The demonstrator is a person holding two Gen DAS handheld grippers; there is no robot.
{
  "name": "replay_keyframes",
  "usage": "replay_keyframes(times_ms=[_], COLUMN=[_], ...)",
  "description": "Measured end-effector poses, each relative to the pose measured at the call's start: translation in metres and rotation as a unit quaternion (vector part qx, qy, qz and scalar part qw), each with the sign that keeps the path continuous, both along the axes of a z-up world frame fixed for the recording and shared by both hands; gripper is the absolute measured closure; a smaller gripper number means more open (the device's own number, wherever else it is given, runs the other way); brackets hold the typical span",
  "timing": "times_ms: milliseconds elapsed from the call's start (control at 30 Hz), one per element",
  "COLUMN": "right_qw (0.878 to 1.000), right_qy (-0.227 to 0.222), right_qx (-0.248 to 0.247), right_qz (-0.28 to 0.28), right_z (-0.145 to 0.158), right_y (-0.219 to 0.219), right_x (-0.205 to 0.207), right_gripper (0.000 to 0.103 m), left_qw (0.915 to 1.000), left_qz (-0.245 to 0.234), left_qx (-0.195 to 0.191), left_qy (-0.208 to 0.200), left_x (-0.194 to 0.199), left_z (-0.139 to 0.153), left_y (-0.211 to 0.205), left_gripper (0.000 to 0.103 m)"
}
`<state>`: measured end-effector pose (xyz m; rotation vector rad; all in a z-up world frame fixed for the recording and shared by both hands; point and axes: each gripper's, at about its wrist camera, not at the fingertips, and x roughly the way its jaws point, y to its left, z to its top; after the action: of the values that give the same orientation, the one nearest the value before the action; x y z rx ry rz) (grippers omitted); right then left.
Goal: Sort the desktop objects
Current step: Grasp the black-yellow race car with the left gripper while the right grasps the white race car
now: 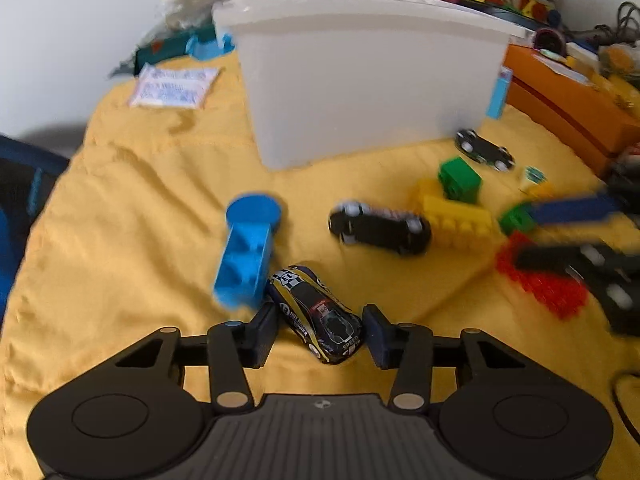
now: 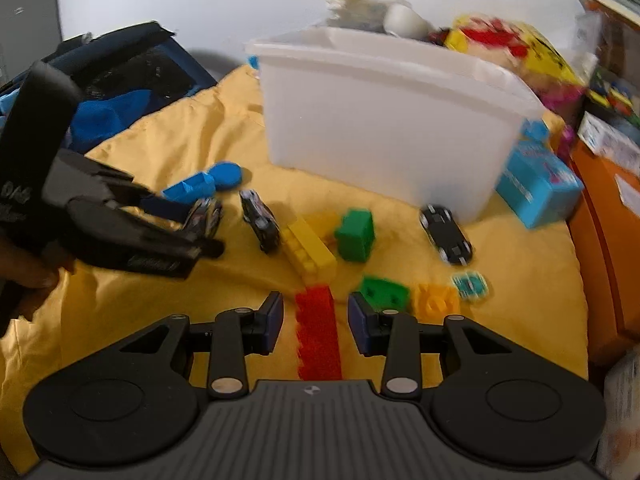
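1. The big white bin (image 1: 360,80) sits at the back of the yellow-clothed surface (image 1: 140,220), probably the drop-off spot, so the toys lie loose in front of it.
2. The red brick (image 2: 318,332) lies lengthwise between the right tongs (image 2: 316,322), which are open with gaps both sides.
3. The little dark racing car (image 1: 316,316) sits slantwise between the left tongs (image 1: 320,334). They look open, though it's blurry, so the pads might be just touching.
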<state>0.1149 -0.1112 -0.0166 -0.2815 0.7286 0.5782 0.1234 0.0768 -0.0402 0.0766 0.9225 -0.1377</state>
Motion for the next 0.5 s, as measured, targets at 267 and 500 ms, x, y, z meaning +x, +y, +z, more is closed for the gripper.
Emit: replay_keyframes(times_ms=[267, 500], right_qw=[0.998, 0.991], right_qy=[-0.013, -0.004], right_qx=[-0.016, -0.072], right_qz=[0.065, 0.116], right_z=[-0.006, -0.028], right_y=[0.050, 0.075], right_x=[0.045, 0.054], right_gripper=[0.064, 0.085], left_qw=[0.9995, 0.9995], left_qz=[-0.006, -0.002], left_qx=[-0.022, -0.025], left_qy=[0.023, 0.019], left_x=[-0.038, -0.047], left_z=[0.001, 0.001], left_y=[0.001, 0.003], left_gripper=[0.053, 0.053])
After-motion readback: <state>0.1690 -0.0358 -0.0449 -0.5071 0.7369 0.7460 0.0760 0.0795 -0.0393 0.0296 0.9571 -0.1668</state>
